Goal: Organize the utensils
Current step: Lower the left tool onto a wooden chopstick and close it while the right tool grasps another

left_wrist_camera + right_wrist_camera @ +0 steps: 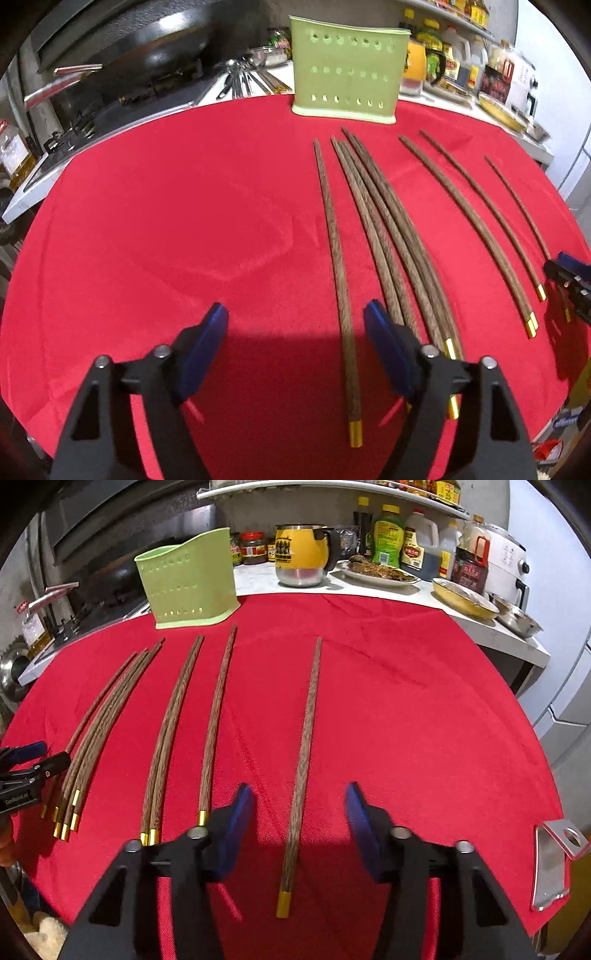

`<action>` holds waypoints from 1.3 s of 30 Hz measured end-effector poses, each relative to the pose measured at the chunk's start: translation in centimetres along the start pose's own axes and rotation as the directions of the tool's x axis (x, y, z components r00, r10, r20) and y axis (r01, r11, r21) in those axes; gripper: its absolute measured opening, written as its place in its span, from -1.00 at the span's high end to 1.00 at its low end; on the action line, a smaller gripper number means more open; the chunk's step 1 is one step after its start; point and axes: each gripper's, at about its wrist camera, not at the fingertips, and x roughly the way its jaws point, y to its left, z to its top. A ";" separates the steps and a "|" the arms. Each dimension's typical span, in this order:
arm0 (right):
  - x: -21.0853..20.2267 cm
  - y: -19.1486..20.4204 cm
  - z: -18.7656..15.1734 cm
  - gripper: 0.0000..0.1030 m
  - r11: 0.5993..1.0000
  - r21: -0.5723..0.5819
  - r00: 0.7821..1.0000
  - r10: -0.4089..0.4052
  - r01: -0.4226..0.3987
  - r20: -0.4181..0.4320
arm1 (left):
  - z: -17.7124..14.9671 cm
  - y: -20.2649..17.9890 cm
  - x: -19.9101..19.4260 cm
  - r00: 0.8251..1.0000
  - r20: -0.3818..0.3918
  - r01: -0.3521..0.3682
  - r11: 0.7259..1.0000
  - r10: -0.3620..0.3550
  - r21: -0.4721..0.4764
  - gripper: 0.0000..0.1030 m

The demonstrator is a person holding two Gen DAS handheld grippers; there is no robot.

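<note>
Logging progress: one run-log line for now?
left tongs open, straddling chopstick | right tongs open, straddling chopstick | holder upright

Left gripper (295, 325), right gripper (300, 805): same build. Matte black plastic arms, angular, triangular cut-outs near base. Silver round pivot pins, two per arm, behind pads. Blue flat pads (384, 347) on inner fingertip faces. Small white lettering on left gripper's side, illegible.
</note>
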 end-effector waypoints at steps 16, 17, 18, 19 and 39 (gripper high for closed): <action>-2.5 0.4 -3.6 0.69 0.999 -0.041 0.997 0.001 0.002 0.073 | -4.5 -1.3 -3.0 0.995 0.084 0.041 0.994 -0.050 0.105 0.12; -2.8 0.5 -4.0 0.68 0.999 -0.044 0.997 -0.002 0.005 0.081 | -4.8 -1.5 -3.2 0.995 0.090 0.043 0.992 -0.054 0.116 0.18; -3.0 0.5 -4.4 0.68 0.999 -0.046 0.996 -0.003 0.008 0.091 | -5.3 -1.9 -3.5 0.993 0.099 0.046 0.990 -0.060 0.135 0.29; -3.1 0.6 -4.7 0.68 0.999 -0.044 0.995 -0.004 0.009 0.097 | -5.6 -2.0 -3.7 0.993 0.103 0.049 0.989 -0.064 0.143 0.30; -4.2 0.7 -6.8 0.32 0.998 -0.031 0.983 0.059 -0.055 0.171 | -5.9 -3.6 -3.9 0.992 0.114 0.032 0.986 -0.051 0.164 0.70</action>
